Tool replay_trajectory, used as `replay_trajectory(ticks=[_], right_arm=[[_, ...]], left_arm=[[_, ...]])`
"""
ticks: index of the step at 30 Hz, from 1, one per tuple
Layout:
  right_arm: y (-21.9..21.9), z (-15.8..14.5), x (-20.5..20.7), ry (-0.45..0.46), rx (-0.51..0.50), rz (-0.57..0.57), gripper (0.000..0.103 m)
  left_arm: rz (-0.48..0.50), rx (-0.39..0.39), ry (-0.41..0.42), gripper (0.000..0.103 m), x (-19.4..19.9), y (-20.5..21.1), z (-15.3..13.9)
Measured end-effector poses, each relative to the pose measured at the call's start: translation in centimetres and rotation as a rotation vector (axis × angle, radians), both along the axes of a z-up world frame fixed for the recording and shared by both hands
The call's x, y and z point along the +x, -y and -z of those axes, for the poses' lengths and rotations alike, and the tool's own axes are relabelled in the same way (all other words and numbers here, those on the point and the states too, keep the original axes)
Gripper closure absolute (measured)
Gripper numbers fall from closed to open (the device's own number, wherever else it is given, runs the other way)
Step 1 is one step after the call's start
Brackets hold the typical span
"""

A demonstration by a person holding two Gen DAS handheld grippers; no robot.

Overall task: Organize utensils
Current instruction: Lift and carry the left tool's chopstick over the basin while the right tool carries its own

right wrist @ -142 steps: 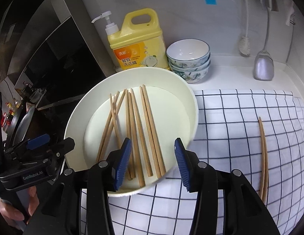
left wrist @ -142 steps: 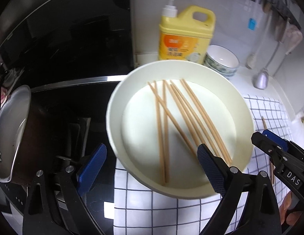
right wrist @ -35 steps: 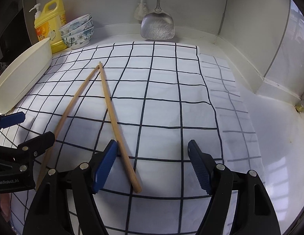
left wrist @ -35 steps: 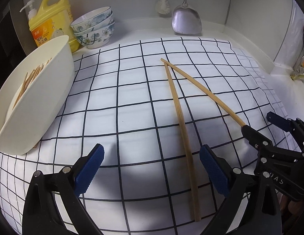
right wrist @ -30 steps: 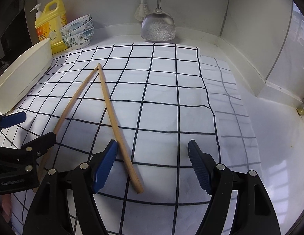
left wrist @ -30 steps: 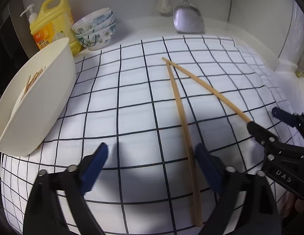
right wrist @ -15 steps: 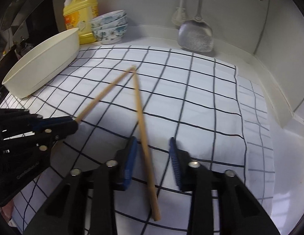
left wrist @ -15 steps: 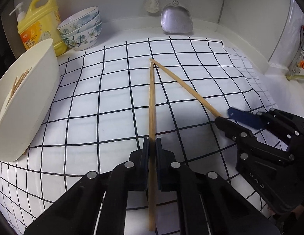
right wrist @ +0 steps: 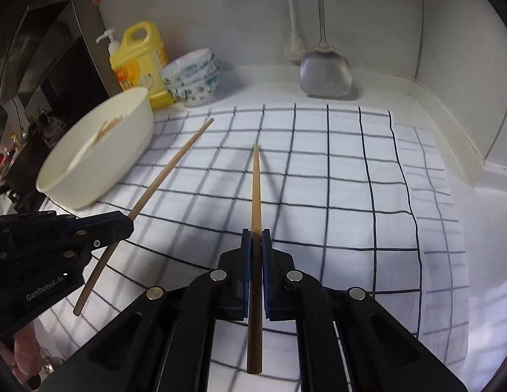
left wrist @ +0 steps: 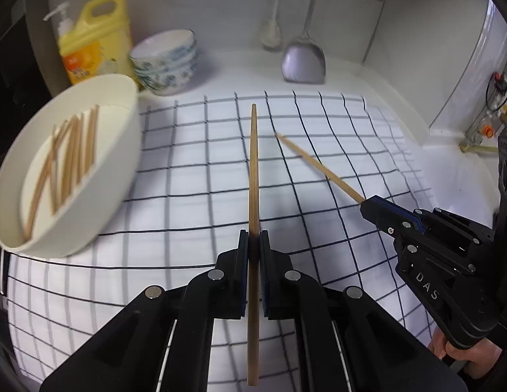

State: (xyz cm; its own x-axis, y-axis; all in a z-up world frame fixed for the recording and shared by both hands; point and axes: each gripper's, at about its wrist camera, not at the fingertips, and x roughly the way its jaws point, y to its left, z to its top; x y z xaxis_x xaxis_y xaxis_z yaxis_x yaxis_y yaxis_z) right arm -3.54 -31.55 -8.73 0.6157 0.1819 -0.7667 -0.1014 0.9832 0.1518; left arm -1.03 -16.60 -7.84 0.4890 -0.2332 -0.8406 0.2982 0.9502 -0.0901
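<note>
**A chopstick in each gripper**

The left gripper (left wrist: pixel 253 245) points forward over the checked cloth (left wrist: pixel 318 150), its jaws clamped on one chopstick (left wrist: pixel 253 170) that runs straight ahead between them. The right gripper (right wrist: pixel 256 238) is posed the same way, pinching a second chopstick (right wrist: pixel 255 189); both sticks are held above the cloth, tips forward (the right one casts a shadow just beside it). To the left sits the white bowl (left wrist: pixel 122 150) holding more chopsticks (left wrist: pixel 70 150). Behind it stand a yellow soap bottle (left wrist: pixel 93 42) and stacked small bowls (left wrist: pixel 165 62); a metal spatula (left wrist: pixel 304 62) hangs against the back wall.
</note>
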Motion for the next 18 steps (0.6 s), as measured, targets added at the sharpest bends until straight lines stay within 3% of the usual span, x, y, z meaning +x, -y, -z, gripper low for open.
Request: replay_trajectory(ticks=[6,14,18], right_arm=[[-4.3,-5.2,0.5,0.055,0.02,-0.024,0.097],[-12.2,-11.5,3.8,0.157,-0.019,-0.02,0.097],[-16.9,-11.6,6.3,0.14,-0.017,-0.024,0.097]], left_arm=[[-0.076,-0.001,0.045,0.096,0.1,-6.9,-4.2],[-0.106,-0.031,0.093,0.096,3.2,-16.9,-7.0],[-0.097,-0.029,0.089,0.096,5.4,-21.2,-7.0]])
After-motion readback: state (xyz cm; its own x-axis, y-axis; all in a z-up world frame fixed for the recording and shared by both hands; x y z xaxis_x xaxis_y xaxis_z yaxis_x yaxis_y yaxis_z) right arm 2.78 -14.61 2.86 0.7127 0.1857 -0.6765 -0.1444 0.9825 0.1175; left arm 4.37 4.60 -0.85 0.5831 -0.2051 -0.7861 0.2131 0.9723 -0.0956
